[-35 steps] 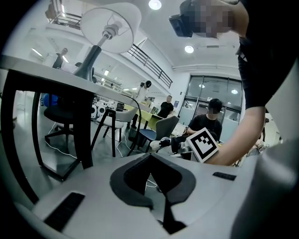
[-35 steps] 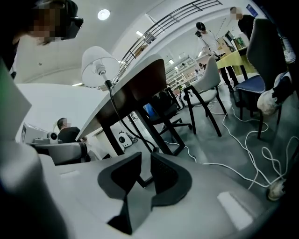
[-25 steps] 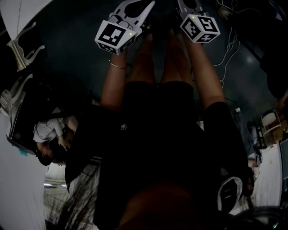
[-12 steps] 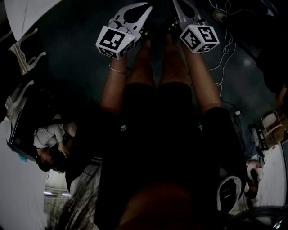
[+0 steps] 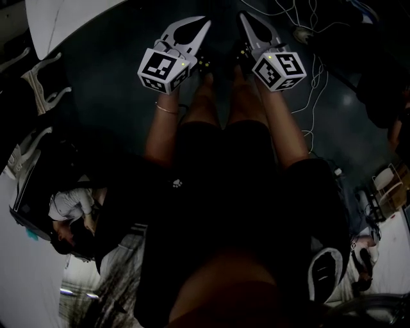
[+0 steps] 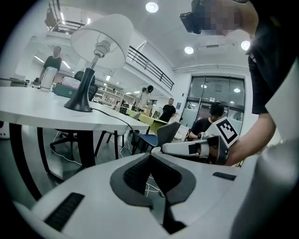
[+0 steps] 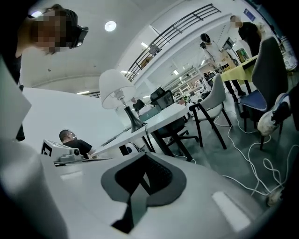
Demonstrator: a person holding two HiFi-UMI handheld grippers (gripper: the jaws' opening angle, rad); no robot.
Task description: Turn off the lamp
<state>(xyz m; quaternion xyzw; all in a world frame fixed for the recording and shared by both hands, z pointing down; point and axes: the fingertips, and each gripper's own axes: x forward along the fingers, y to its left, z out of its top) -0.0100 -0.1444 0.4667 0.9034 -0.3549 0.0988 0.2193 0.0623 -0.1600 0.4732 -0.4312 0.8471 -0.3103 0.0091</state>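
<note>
The lamp (image 6: 96,51) has a white shade and a dark flared base and stands on a white table (image 6: 37,107), up and to the left in the left gripper view. The right gripper view shows the lamp (image 7: 117,93) further off, on the table's far end. I cannot tell whether it is lit. In the head view both grippers hang in front of the person's legs (image 5: 218,109), far from the lamp. My left gripper (image 5: 205,21) is shut with nothing in it, its tips (image 6: 150,155) meeting. My right gripper (image 5: 242,16) is shut and empty too.
White cables (image 5: 314,70) trail over the dark floor near my right gripper. Chairs (image 7: 219,100) and table legs (image 6: 88,149) stand between me and the lamp's table. Several people sit or stand at desks behind; one seated person (image 7: 70,140) is at the left.
In the head view both grippers have slid a little lower in the frame, so more of their fingers shows. Both stay shut and empty.
</note>
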